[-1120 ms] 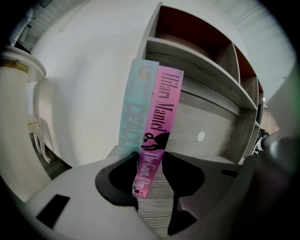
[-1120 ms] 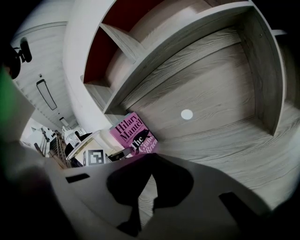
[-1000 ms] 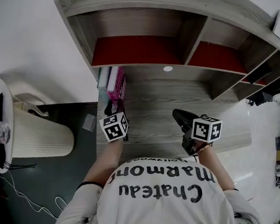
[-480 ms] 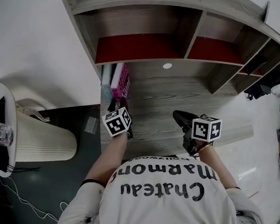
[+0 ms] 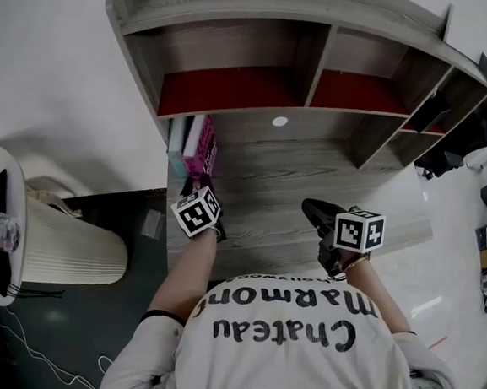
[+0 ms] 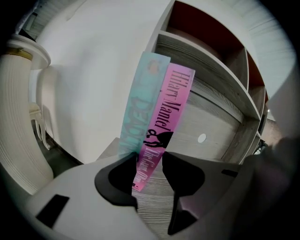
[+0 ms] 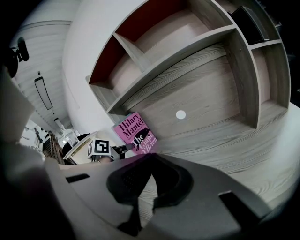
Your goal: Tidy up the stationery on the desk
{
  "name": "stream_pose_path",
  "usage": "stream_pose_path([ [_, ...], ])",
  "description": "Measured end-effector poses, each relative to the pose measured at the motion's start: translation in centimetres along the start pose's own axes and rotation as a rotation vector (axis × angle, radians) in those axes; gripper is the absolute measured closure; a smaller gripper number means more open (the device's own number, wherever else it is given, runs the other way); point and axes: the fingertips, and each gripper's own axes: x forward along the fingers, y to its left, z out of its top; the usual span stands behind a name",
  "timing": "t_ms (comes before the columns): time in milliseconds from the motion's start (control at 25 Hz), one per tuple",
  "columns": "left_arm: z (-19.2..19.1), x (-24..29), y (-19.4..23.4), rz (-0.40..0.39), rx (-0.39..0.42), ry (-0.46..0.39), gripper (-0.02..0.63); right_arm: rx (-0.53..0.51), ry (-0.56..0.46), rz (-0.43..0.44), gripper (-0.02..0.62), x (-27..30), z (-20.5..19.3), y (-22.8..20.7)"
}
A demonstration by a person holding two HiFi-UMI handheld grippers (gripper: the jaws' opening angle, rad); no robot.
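Left gripper [image 6: 150,165]: jaws apart, set either side of lower spine of pink book [image 6: 164,124]; gap visible betw. book and right-hand jaw, so not clamped. Pink book stands on end, leaning, at left rear corner of desk [image 5: 312,183], under lowest shelf of shelf unit [image 5: 283,32]. Teal book [image 6: 140,105] upright just beside it, on wall side, spines touching. Head view confirms: left gripper [image 5: 204,182] at pink book [image 5: 205,148].

Right gripper [image 7: 150,180]: jaws together, nothing betw. them. Held over front of desk, well apart from books, approx. level w/ left gripper; head view shows right gripper [image 5: 316,213] pointing toward shelf unit. Its own view takes in pink book [image 7: 136,133] cover and left gripper [image 7: 123,148]
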Motion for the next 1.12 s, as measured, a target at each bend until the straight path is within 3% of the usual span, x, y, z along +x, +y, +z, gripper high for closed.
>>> stream_pose_path([
  [520, -1.5, -1.7, 0.7, 0.064, -0.093, 0.002, 0.407, 0.004, 0.007, -0.014, 0.581, -4.9, -0.9, -2.2],
  [680, -3.4, -3.7, -0.3, 0.052, -0.151, 0.046, 0.412, 0.003, 0.019, 0.003, 0.58, -5.8, -2.0, -2.5],
  [840, -4.3, -6.3, -3.0, 0.003, -0.182, 0.075, 0.462, -0.005, 0.027, 0.035, 0.581, -6.2, -2.4, -2.3],
  [1120, -2.2, -12.4, -10.7, -0.195, -0.13, -0.006, 0.52, -0.038, -0.002, 0.142, 0.581, -6.8, -1.0, 0.7],
])
